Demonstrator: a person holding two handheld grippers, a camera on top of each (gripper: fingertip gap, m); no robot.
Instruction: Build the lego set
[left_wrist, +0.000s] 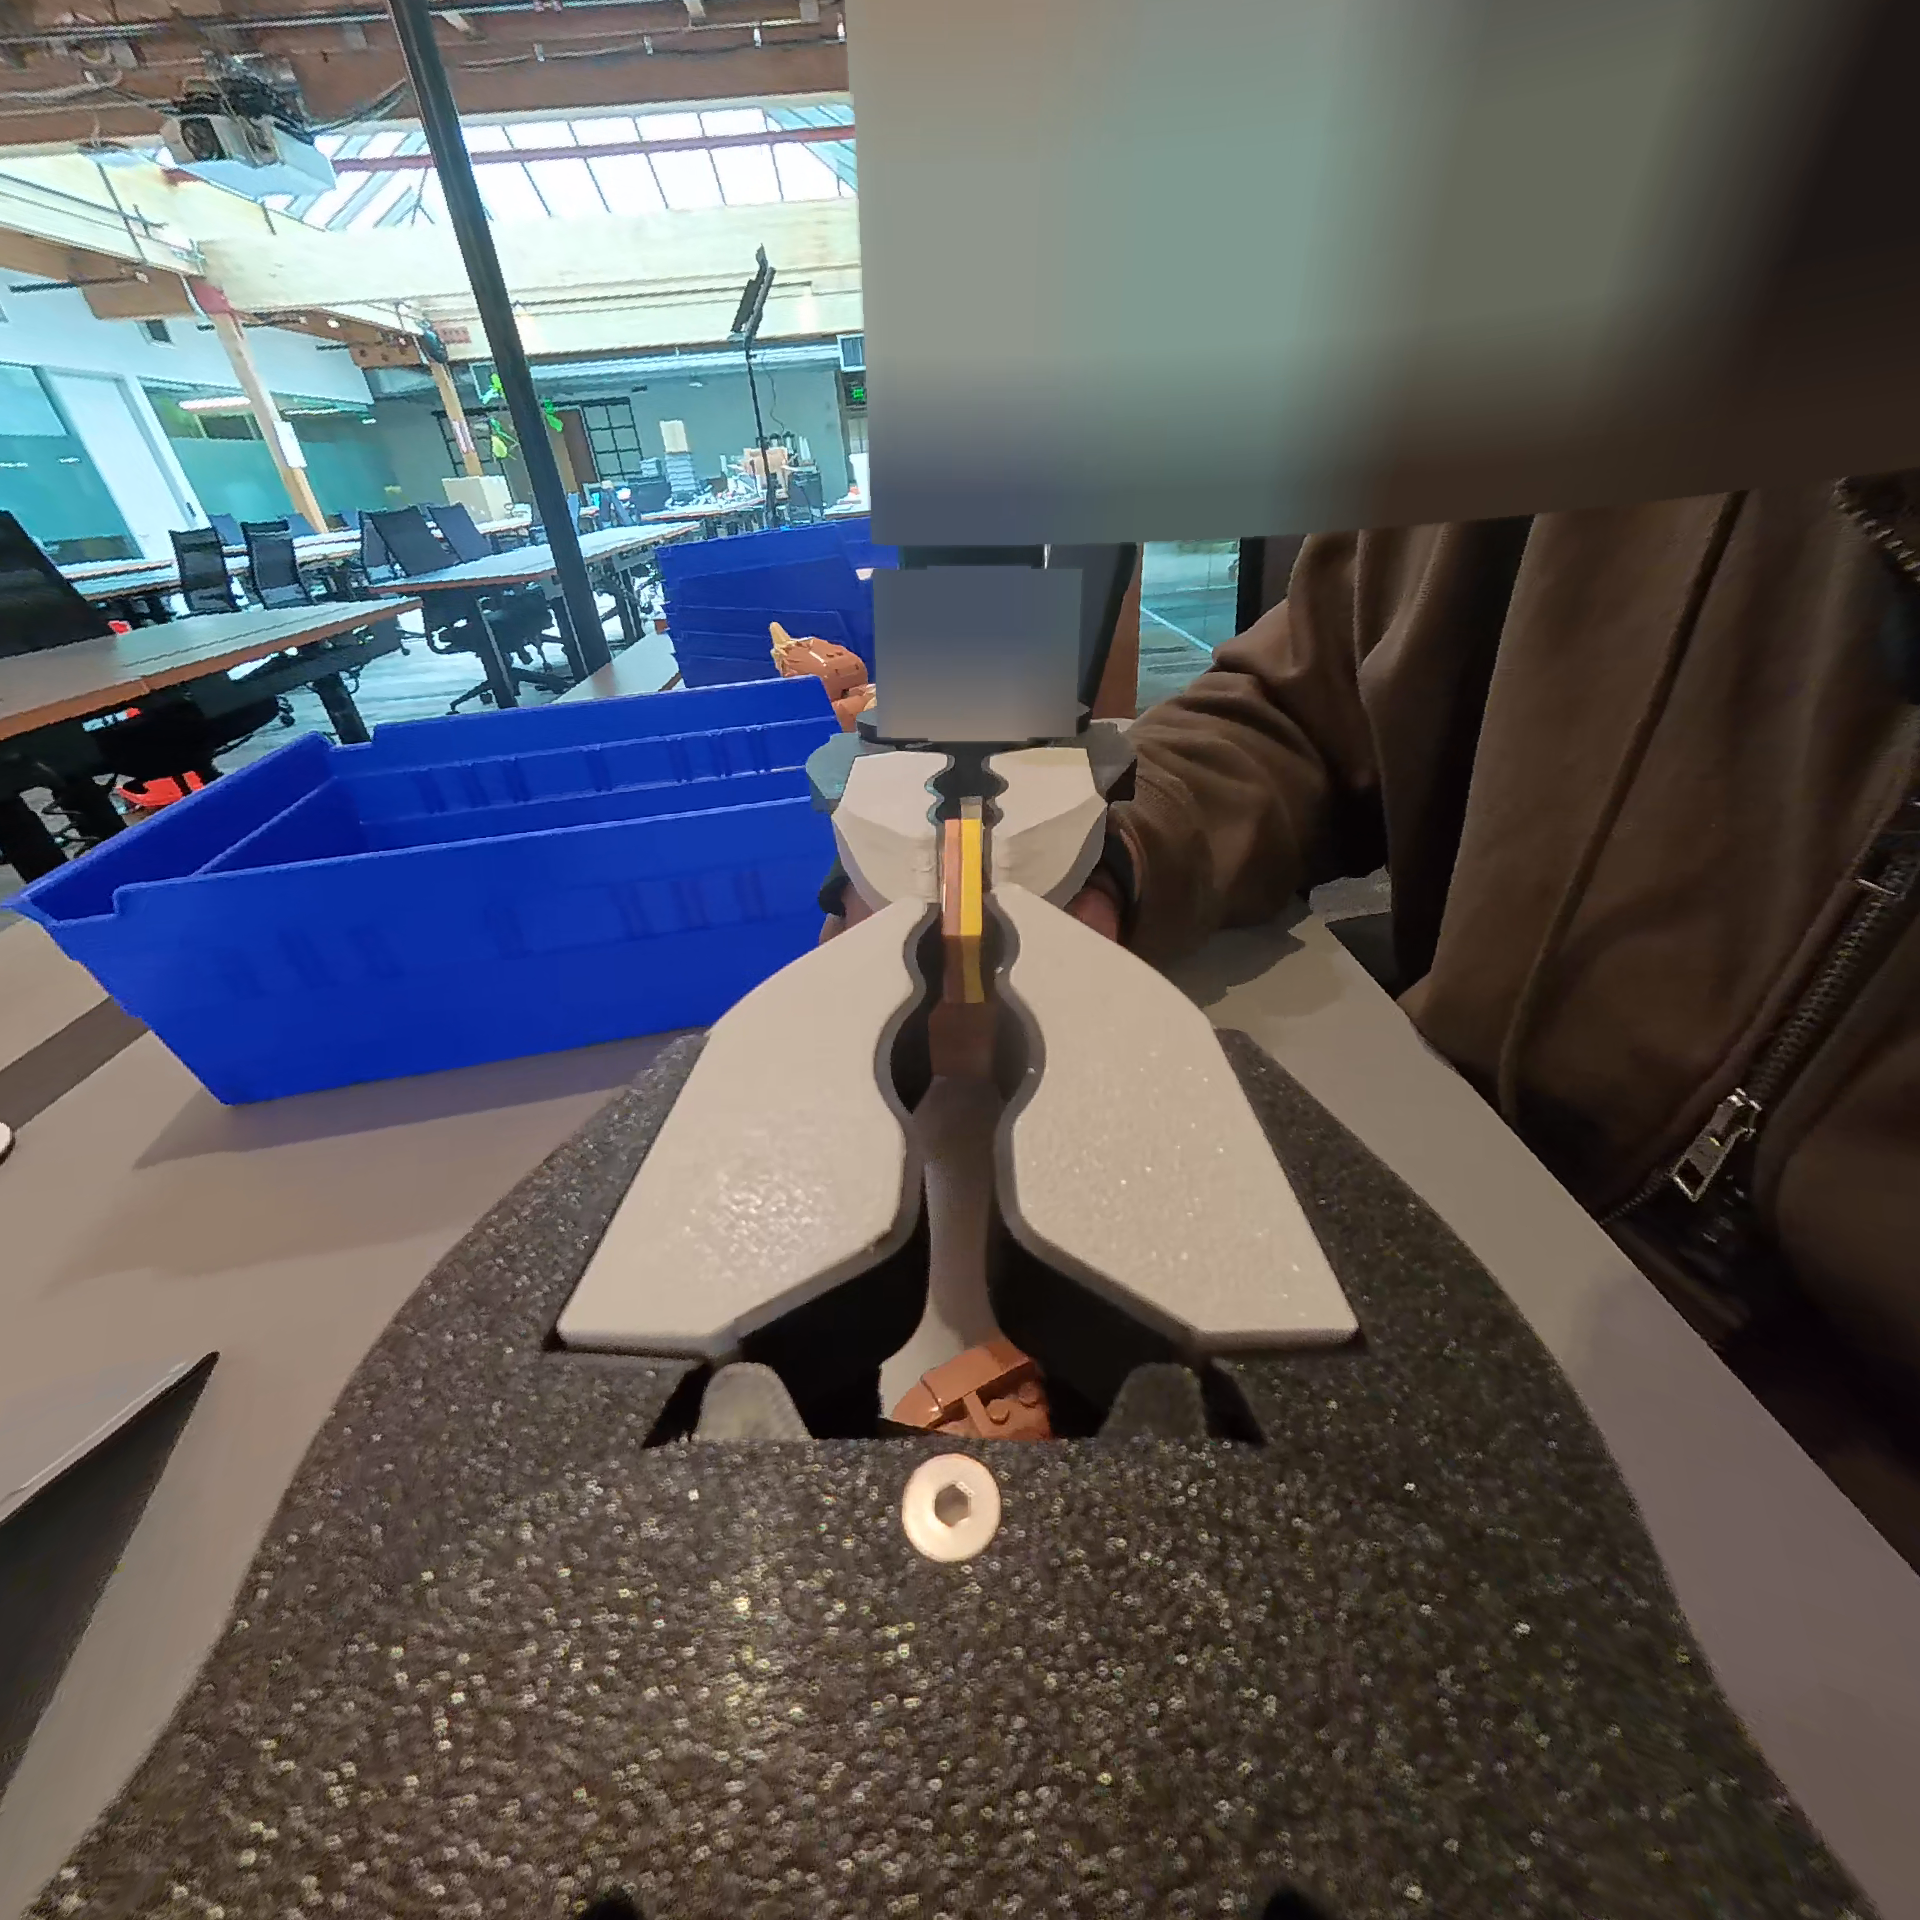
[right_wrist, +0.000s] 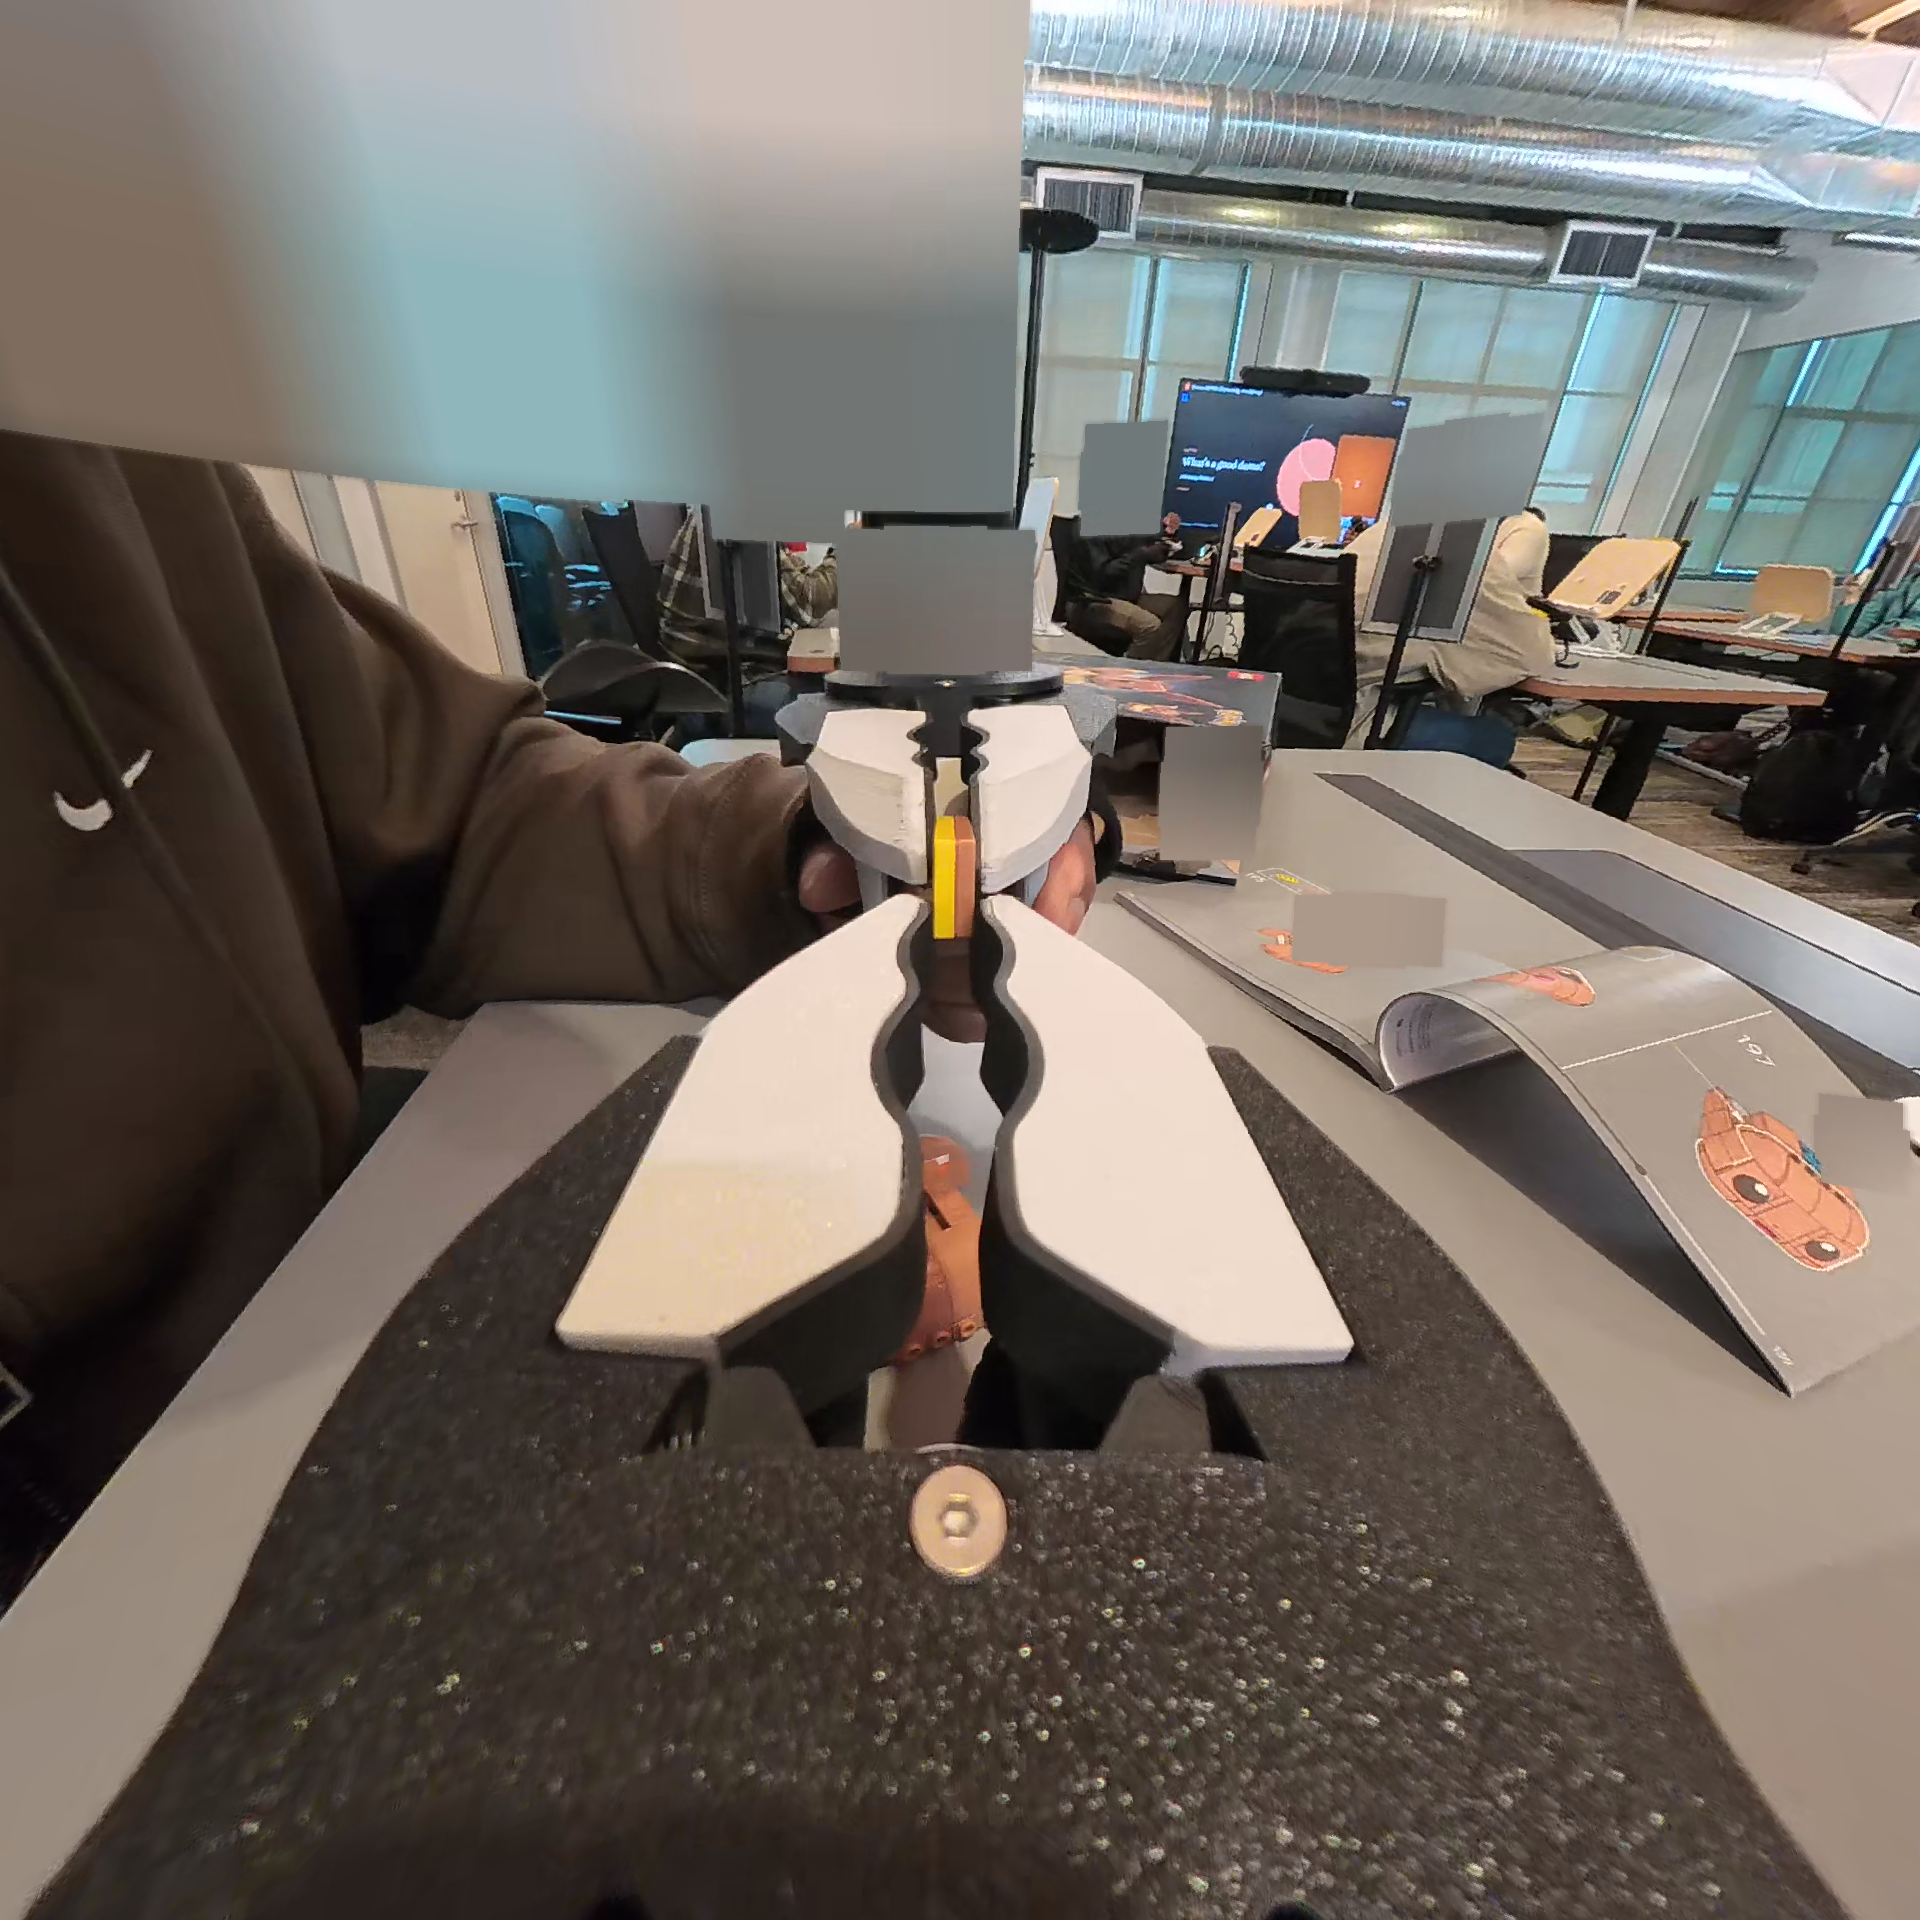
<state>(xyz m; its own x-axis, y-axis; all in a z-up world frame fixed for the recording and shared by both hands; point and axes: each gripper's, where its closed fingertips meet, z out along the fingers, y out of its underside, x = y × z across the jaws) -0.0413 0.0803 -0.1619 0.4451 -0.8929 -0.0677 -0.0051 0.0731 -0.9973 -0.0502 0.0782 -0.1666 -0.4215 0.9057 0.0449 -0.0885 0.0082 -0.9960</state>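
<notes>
Grey table (left_wrist: 312, 1195) in an open office. Left gripper (left_wrist: 961, 935) and right gripper (right_wrist: 951, 925) meet tip to tip above the table's near edge, both clenched on one yellow-and-brown lego piece (right_wrist: 951, 878).

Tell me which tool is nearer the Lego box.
Left. The left tool sits just in front of the Lego box; the right tool meets it tip-to-tip, farther away, both gripping the yellow-and-brown Lego piece.

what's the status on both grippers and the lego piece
Left hand-held gripper and right hand-held gripper both shut on yellow-and-brown lego piece, tip to tip. Nothing in the way.
</notes>
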